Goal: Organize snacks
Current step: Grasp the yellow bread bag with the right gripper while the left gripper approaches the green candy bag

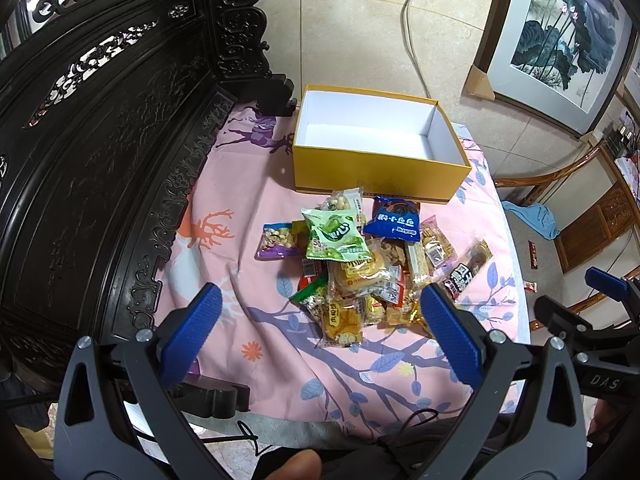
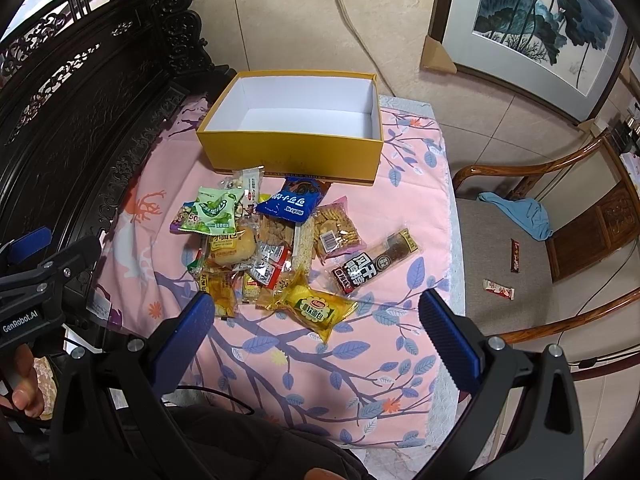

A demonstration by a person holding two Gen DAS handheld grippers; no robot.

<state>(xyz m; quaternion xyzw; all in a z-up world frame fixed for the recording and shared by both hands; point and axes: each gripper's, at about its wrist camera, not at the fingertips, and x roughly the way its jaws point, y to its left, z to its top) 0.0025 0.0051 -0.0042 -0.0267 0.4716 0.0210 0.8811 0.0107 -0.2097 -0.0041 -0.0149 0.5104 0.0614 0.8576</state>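
Left gripper (image 1: 320, 320): fingers wide, holding nothing.
Right gripper (image 2: 316, 326): fingers wide — nothing held.
Snack pile (image 1: 360, 264): frame centre — below yellow box (image 1: 376, 176).

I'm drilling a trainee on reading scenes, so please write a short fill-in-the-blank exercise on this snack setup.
1. The yellow box holds ____ snacks so far.
2. The snack pile lies on a floral ____ cloth.
3. Both the left gripper and the right gripper are ____.
4. The blue rag lies on the ____.

Missing words: no; pink; open; chair
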